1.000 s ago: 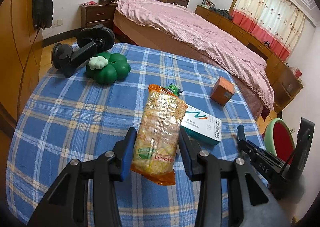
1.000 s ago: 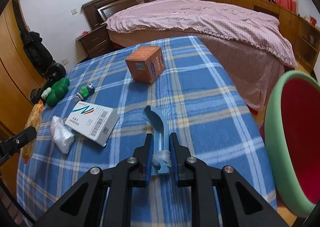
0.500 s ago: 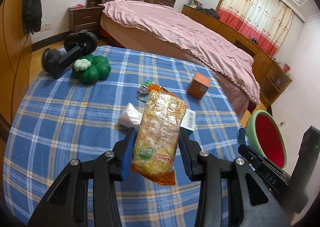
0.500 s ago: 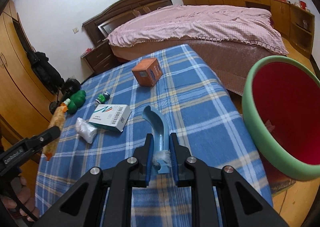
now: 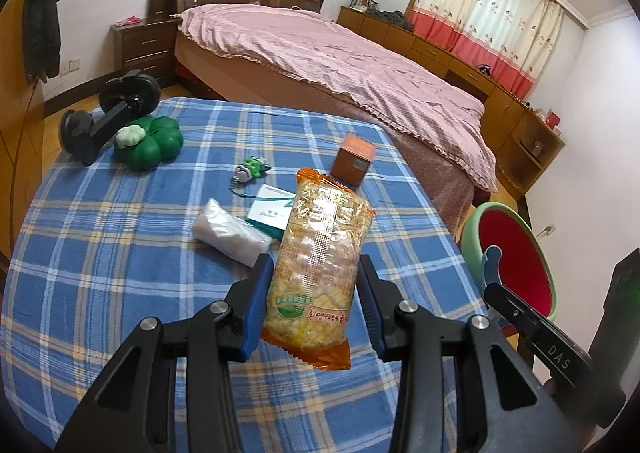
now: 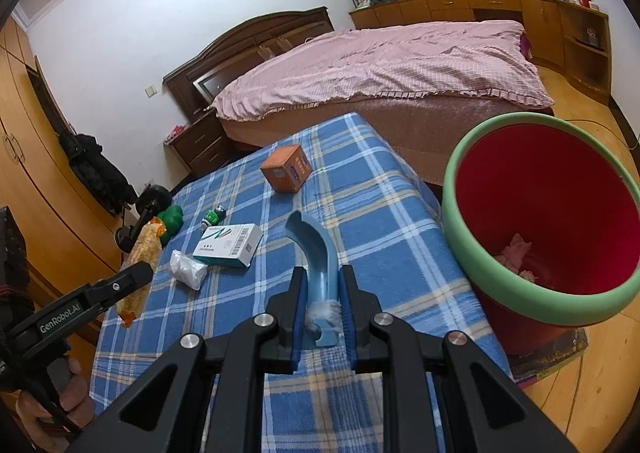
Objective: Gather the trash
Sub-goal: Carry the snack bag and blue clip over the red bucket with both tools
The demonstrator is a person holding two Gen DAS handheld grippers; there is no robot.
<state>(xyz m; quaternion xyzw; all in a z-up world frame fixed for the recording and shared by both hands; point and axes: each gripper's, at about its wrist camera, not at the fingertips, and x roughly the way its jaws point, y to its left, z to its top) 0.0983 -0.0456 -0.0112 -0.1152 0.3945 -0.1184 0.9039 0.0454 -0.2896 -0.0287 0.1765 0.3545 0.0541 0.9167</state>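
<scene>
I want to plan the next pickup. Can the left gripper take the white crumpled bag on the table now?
Probably not yet: the left gripper is shut on the snack packet, so its jaws are occupied. The white crumpled bag itself lies uncovered.

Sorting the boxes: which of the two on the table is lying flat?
The white and teal carton with the barcode lies flat; the orange-brown cube box stands taller, farther back.

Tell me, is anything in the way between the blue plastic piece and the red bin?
Nothing visible. The right gripper holds the blue plastic piece above the table, and the red bin stands open just past the table's edge. Only bare checked cloth lies between them.
</scene>
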